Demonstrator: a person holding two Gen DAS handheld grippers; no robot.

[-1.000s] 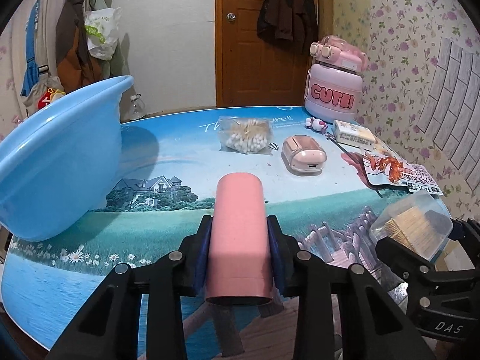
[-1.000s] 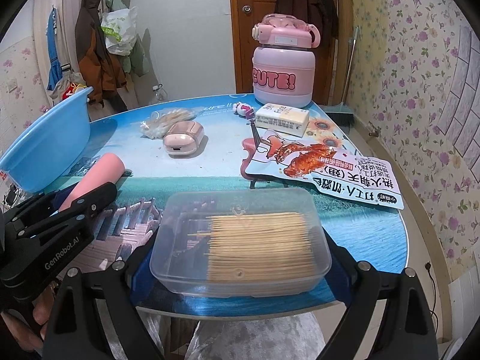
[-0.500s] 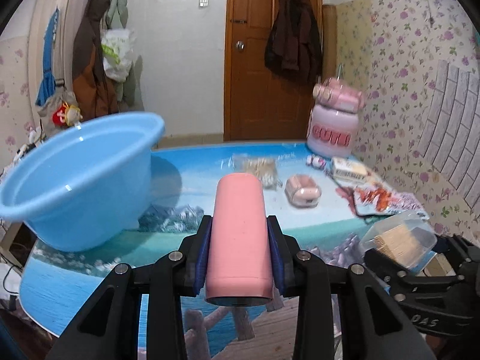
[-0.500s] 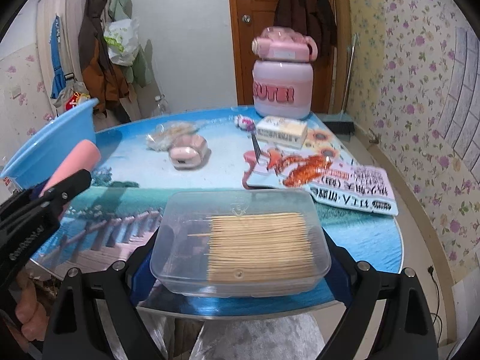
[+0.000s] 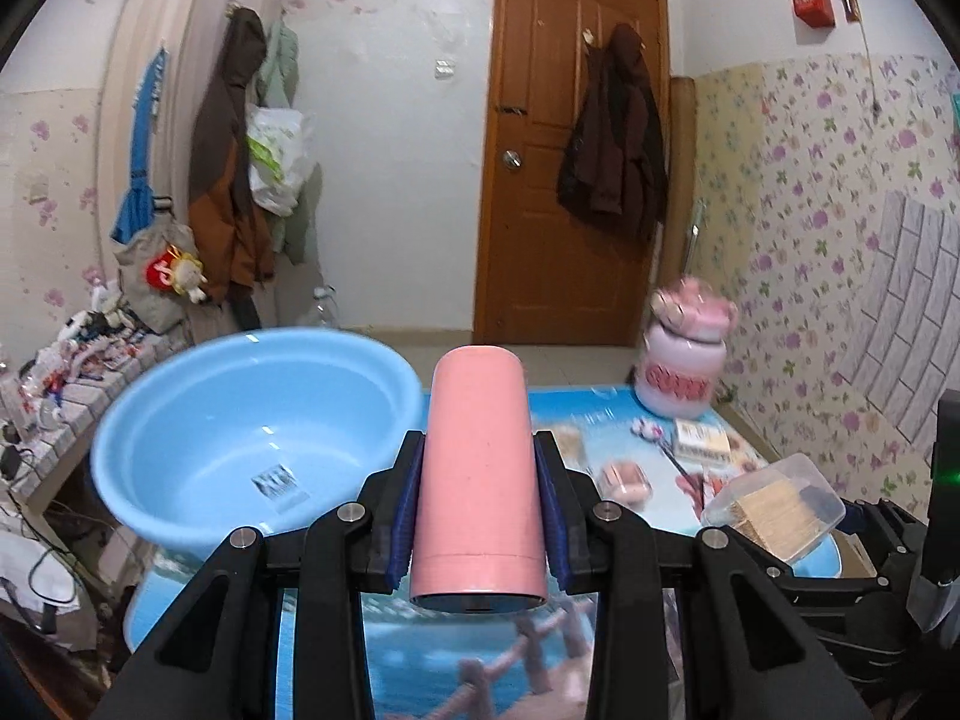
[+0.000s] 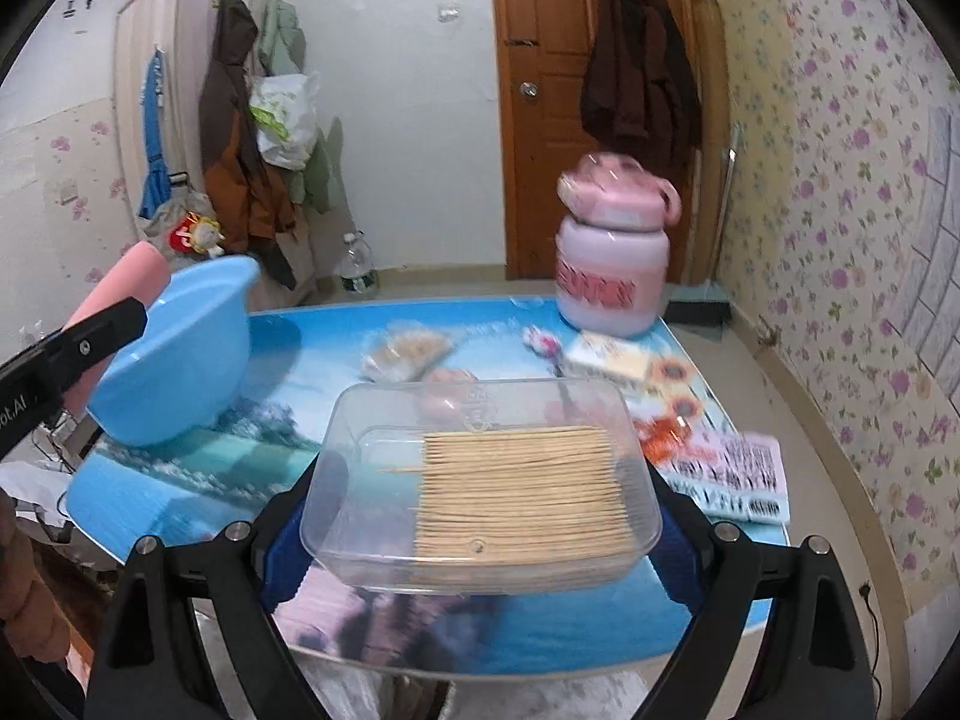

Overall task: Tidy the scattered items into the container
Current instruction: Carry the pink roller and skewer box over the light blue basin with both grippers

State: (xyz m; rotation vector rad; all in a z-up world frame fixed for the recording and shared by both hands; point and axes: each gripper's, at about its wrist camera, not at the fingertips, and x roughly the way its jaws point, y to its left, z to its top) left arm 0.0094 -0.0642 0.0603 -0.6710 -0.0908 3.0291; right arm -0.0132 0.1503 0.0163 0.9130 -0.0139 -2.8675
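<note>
Left gripper (image 5: 478,516) clamped on tube (image 5: 478,468), right gripper (image 6: 480,516) clamped on box (image 6: 480,480); I'd clear the basin (image 5: 240,420) rim before releasing.

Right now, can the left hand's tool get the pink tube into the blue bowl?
Probably yes. The left tool grips the pink tube above the table, and the blue bowl sits just to its left, open-topped, with nothing between them.

Left gripper (image 5: 479,516) carries a pink cylinder (image 5: 480,468); ahead-left of its jaws the blue basin (image 5: 258,438) is open-topped w/ bare inside. Right gripper (image 6: 480,516) carries a clear box (image 6: 480,480); ahead of its jaws the table (image 6: 336,372) is cluttered: pink jug (image 6: 612,276), packets.
</note>
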